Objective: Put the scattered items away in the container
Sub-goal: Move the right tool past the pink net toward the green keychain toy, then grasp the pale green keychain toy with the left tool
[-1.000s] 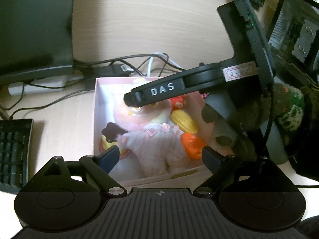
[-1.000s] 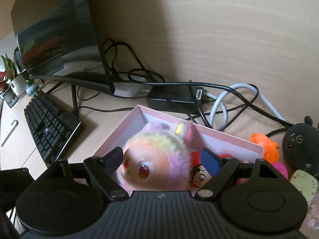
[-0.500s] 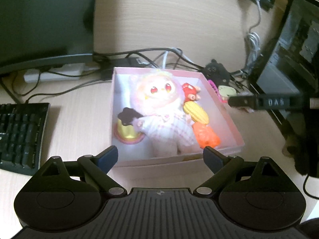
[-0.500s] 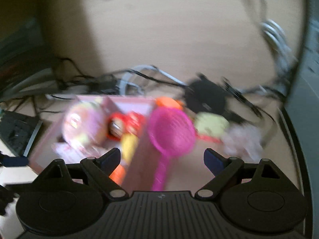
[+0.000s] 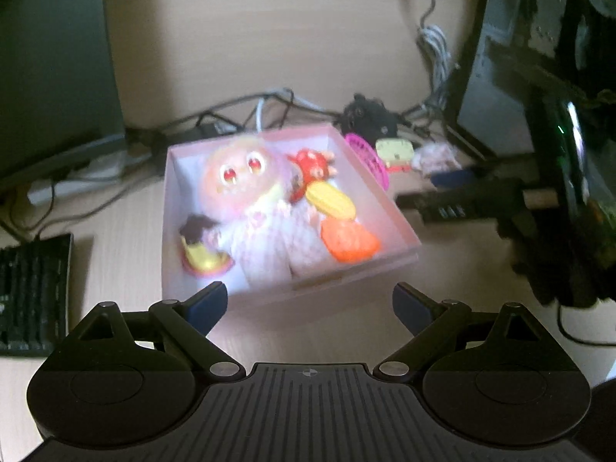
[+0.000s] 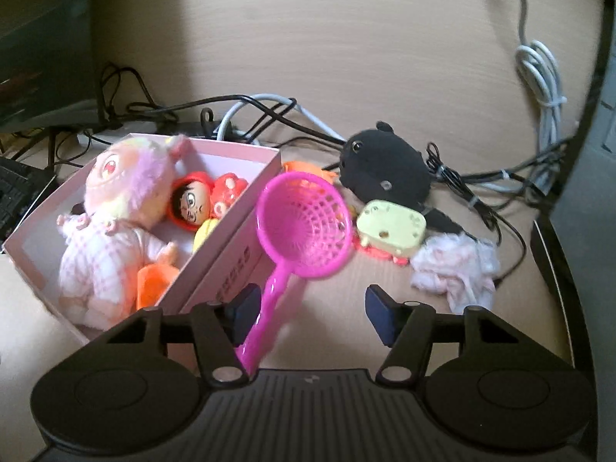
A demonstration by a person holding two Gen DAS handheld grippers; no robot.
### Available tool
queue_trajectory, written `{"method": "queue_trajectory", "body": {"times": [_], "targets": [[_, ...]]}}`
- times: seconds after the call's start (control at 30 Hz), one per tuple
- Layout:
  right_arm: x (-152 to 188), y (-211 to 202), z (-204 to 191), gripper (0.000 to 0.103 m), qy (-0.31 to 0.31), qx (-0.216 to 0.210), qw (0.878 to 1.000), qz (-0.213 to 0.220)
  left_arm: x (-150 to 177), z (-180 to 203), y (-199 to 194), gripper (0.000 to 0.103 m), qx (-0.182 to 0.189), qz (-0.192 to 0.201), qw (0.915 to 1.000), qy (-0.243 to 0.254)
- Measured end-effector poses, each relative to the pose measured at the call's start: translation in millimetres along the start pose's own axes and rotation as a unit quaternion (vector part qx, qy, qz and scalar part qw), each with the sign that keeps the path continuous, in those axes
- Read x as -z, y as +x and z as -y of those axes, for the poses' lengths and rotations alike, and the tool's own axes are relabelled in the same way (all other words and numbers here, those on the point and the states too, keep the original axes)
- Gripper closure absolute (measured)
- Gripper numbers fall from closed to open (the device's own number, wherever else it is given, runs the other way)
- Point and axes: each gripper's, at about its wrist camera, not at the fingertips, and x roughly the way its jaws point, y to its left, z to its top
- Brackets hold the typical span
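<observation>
Toys are lying partly inside the pink box (image 6: pixel 215 238) and partly beside it on the tabletop (image 6: pixel 346 57). Inside the box, a plush doll (image 6: pixel 111 211) in a checked outfit is lying on its back, with a small red-hooded figure (image 6: pixel 188 204) at its 3 o'clock and an orange toy (image 6: pixel 152 283) near its feet. A pink strainer (image 6: pixel 304 227) is leaning against the box's outer wall, its handle running down toward 6 o'clock past the left finger of the right tongs (image 6: pixel 308 313). These tongs are standing wide apart, holding nothing. At 3 o'clock of the strainer, a pale yellow toy (image 6: pixel 390 227) is sitting beside a black plush animal (image 6: pixel 385 169) and a white fluffy scrap (image 6: pixel 454 265), among cables (image 6: pixel 473 200). The left tongs (image 5: pixel 310 304) are hovering wide and empty at the box's 6 o'clock.
</observation>
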Motion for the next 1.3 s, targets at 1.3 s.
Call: {"method": "queue_trajectory", "body": {"times": [1.3], "targets": [[87, -87, 44, 0.034, 0.136, -0.011, 0.991, 0.006, 19, 94, 22, 0.006, 0.069, -0.058, 0.9863, 0.138]]}}
